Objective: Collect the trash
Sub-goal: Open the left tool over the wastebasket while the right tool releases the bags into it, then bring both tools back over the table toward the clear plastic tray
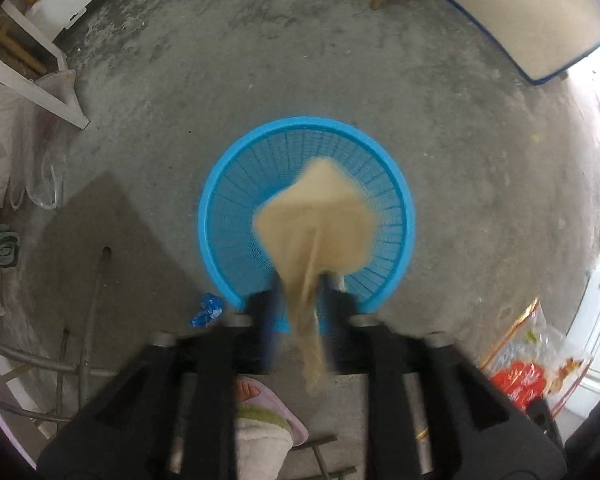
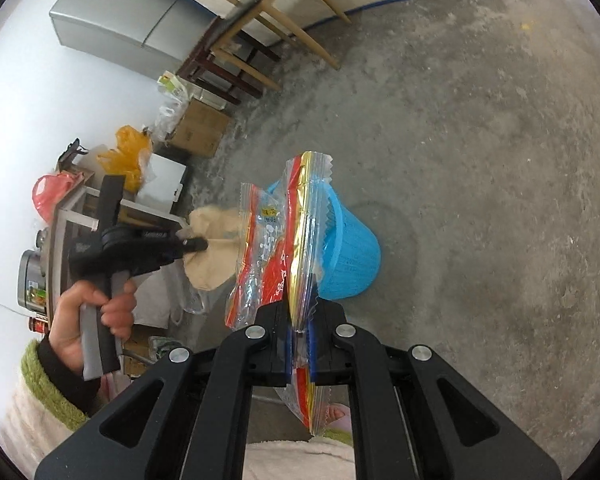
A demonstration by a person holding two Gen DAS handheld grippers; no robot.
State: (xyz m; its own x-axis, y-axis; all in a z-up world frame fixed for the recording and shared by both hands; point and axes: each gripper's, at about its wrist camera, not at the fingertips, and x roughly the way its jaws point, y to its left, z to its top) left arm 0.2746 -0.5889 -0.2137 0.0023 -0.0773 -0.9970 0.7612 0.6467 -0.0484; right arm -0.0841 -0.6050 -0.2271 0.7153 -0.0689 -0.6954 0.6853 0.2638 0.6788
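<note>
A round blue slatted basket [image 1: 220, 184] stands on the concrete floor, straight below my left gripper [image 1: 300, 308]. A crumpled beige paper [image 1: 316, 216], blurred, hangs over the basket's mouth with its tail in the gap between the left fingers. The fingers stand apart and their pads do not seem to press it. In the right wrist view the left gripper [image 2: 200, 245] is at the paper [image 2: 216, 248], left of the basket [image 2: 352, 256]. My right gripper [image 2: 300, 312] is shut on a red, gold and clear snack wrapper [image 2: 296, 220], held upright in front of the basket.
A small crumpled blue wrapper [image 1: 207, 312] lies on the floor beside the basket. A white frame [image 1: 32, 88], plastic bags and metal pipes [image 1: 88, 320] crowd the left. Wooden chairs [image 2: 260, 40], a cardboard box [image 2: 200, 128] and a fridge [image 2: 120, 20] stand further off. A slippered foot [image 1: 268, 404] is below.
</note>
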